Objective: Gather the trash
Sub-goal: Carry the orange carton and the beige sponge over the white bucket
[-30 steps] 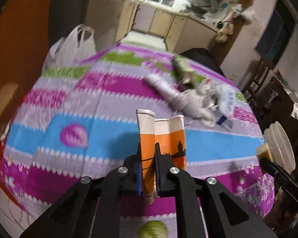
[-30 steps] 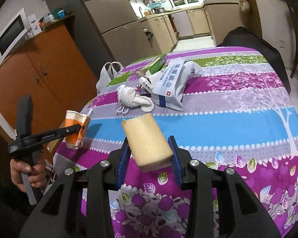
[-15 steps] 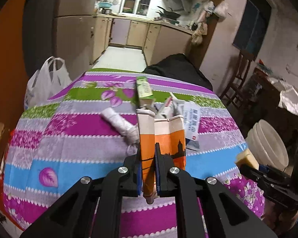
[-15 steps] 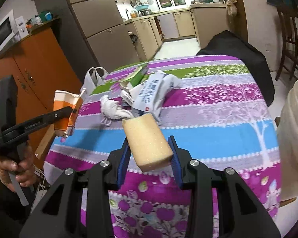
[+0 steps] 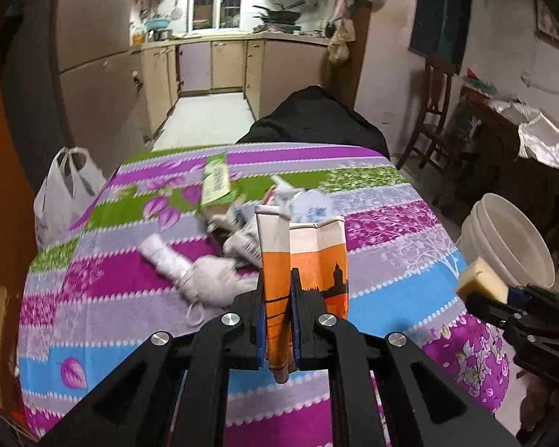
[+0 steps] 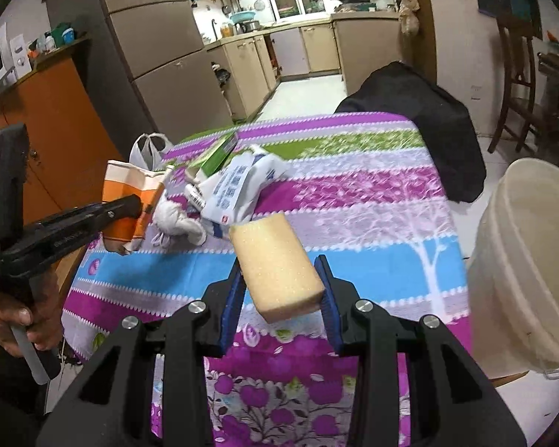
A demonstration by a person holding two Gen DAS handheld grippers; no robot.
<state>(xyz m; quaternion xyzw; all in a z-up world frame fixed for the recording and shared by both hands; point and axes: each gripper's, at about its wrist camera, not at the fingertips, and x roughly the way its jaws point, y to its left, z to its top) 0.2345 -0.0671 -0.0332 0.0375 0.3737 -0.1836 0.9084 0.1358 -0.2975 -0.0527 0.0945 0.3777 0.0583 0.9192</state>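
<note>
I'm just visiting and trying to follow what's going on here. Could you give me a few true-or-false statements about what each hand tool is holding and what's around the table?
1. The left gripper has its jaws shut on an orange carton. True.
2. The right gripper is empty. False: it holds a yellow sponge.
3. A white bucket stands beside the table. True.
4. The green box is already in the bucket. False: it lies on the table.
</note>
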